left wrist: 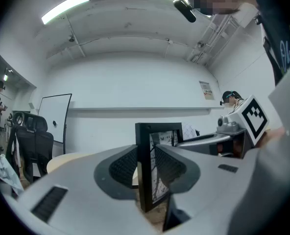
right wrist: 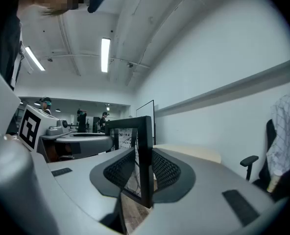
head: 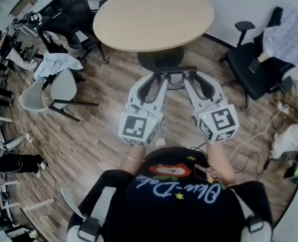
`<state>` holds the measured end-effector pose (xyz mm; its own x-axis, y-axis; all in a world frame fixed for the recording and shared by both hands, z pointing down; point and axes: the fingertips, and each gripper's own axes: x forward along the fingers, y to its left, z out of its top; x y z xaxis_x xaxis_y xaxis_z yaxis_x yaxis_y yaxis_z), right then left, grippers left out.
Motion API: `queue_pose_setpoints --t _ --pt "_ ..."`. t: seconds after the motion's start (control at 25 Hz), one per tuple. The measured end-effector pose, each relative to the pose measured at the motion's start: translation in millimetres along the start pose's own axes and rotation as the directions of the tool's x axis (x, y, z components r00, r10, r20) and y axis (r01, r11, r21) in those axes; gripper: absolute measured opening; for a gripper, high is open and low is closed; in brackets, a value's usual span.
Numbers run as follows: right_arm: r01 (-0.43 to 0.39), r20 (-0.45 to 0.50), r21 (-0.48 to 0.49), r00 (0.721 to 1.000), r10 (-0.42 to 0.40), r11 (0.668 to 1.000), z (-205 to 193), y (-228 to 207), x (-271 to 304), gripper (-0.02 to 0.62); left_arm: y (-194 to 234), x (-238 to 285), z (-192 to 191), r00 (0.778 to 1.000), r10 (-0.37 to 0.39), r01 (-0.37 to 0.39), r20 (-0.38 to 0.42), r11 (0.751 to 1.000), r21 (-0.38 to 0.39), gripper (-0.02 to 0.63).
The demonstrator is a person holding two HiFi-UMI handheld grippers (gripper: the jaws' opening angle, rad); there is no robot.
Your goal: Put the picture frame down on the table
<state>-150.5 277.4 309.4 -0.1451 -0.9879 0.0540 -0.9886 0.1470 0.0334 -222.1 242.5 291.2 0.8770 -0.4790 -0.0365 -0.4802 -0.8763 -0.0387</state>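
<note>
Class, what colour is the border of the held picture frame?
Black; the picture frame shows best in the left gripper view.

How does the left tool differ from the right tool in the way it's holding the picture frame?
The left tool clamps the left edge of the picture frame; the right tool clamps its right edge. The left tool's cube bears a different marker pattern from the right tool's cube. Shared: both are shut on the frame, point level, and hold it upright in the air, not yet on the round table.
</note>
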Motion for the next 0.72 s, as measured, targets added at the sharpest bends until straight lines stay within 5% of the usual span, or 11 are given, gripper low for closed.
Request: queue_pose_setpoints --t 0.72 --pt "0.000 0.013 -0.013 1.000 0.000 1.000 -0.7 -9.9 -4.7 0.091 -8.5 7.5 1.7 1.000 0.007 -0.007 0.010 1.000 0.013 0.107"
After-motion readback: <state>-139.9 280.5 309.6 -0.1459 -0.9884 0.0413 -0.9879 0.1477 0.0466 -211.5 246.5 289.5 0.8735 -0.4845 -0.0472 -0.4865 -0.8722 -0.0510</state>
